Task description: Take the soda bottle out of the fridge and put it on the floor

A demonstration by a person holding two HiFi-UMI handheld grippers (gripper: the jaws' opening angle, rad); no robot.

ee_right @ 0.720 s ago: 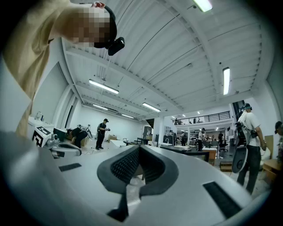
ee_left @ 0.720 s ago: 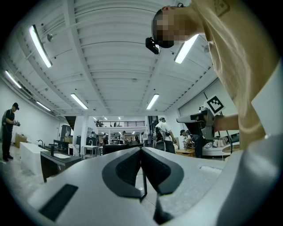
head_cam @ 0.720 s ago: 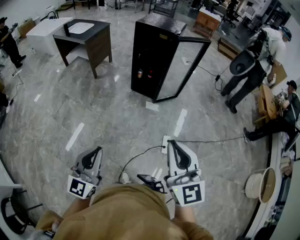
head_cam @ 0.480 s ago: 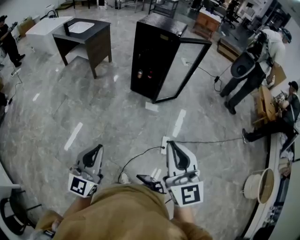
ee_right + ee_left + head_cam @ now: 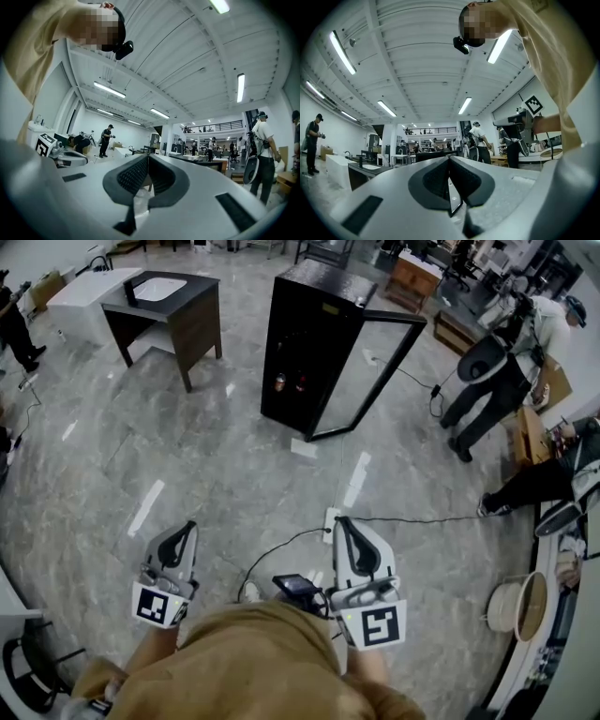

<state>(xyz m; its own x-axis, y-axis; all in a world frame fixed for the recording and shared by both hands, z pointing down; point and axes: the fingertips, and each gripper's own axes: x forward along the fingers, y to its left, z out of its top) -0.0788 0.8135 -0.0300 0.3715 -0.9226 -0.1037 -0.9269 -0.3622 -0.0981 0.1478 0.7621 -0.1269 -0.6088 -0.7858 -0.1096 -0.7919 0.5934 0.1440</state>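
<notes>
You have nothing done yet: the small soda bottle (image 5: 279, 383) stands on a shelf inside the tall black fridge (image 5: 309, 306), its glass door (image 5: 373, 371) open, while your left gripper (image 5: 187, 529) and right gripper (image 5: 343, 524), both clenched empty, are well short of that fridge.

Dark worktop (image 5: 194, 296) with white sink (image 5: 159, 289) upper left; black cable (image 5: 267, 557) by white power strip (image 5: 330, 519); person (image 5: 497, 371) bending, right.
</notes>
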